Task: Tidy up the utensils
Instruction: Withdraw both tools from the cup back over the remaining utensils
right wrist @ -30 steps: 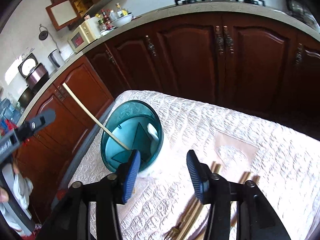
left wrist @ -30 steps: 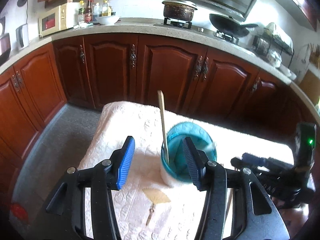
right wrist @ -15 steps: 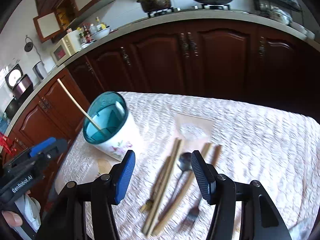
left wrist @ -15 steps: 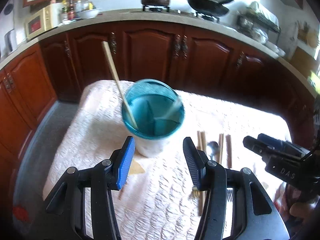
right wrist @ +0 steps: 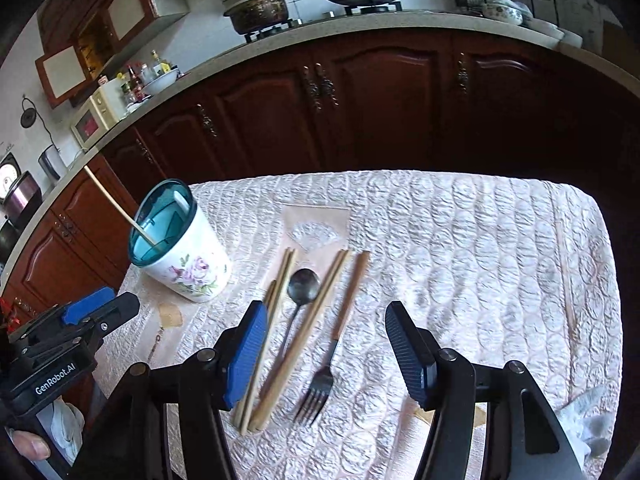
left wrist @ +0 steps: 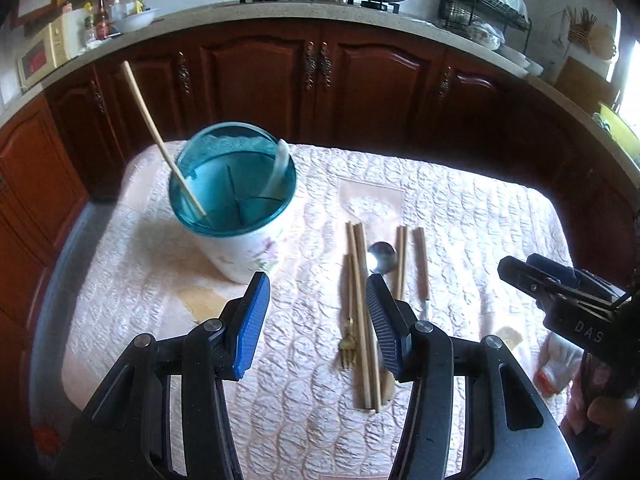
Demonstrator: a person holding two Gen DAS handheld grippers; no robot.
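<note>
Both grippers backed off from the holder [left wrist: 234,184].
Fingers of left gripper [left wrist: 318,316] and right gripper [right wrist: 326,354] spread, empty; chopsticks [right wrist: 304,332], spoon [right wrist: 302,284], fork [right wrist: 332,344] come next.

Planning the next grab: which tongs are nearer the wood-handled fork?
Right tongs: the wood-handled fork lies between their open fingers. The left tongs hang over the chopsticks, farther left.

"GenRobot.AI" on left hand-held gripper [right wrist: 96,312]; "DAS" on right hand-held gripper [left wrist: 532,276]

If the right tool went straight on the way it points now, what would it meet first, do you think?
Probably the dark fork with the wooden handle, lying on the tablecloth between the open fingers of the right tool. Depth is hard to judge; the chopsticks lie just left.
</note>
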